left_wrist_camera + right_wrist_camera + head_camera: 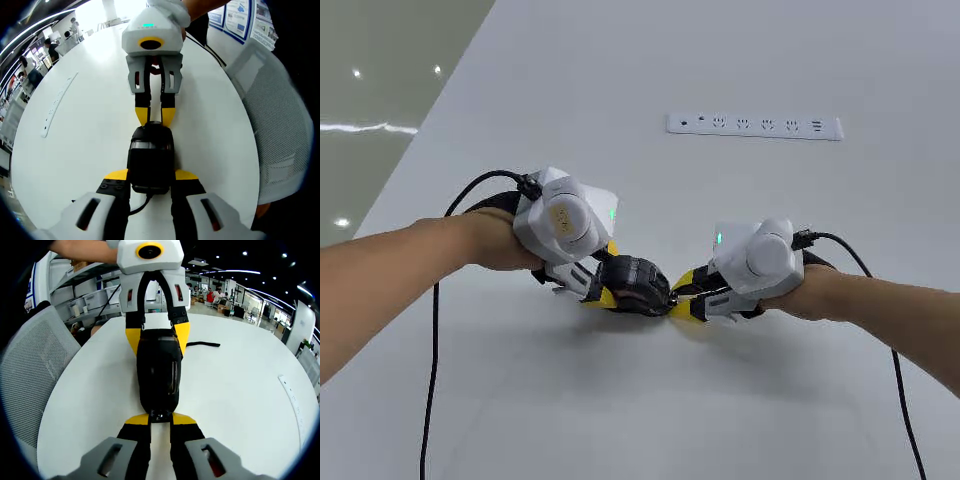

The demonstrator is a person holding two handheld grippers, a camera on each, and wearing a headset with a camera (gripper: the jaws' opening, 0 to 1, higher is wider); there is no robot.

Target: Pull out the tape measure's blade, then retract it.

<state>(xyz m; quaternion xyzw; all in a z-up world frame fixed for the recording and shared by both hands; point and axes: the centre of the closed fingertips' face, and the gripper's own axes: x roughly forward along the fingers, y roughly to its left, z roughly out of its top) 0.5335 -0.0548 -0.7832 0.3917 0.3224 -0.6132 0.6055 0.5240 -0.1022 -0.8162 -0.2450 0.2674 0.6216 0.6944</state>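
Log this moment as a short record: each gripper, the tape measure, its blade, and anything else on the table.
left gripper: shut across the case of the black tape measure
right gripper: jaws pinched together at the case's front end, seemingly on the blade tip
blade: no length drawn out yet
table: white
power strip: white, lying apart on the far side

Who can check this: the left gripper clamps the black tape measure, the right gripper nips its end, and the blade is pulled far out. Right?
Wrong on the blade: it is not pulled out. The right gripper view shows the right gripper nipping the tape measure at its end, right against the case. The left gripper does clamp it.
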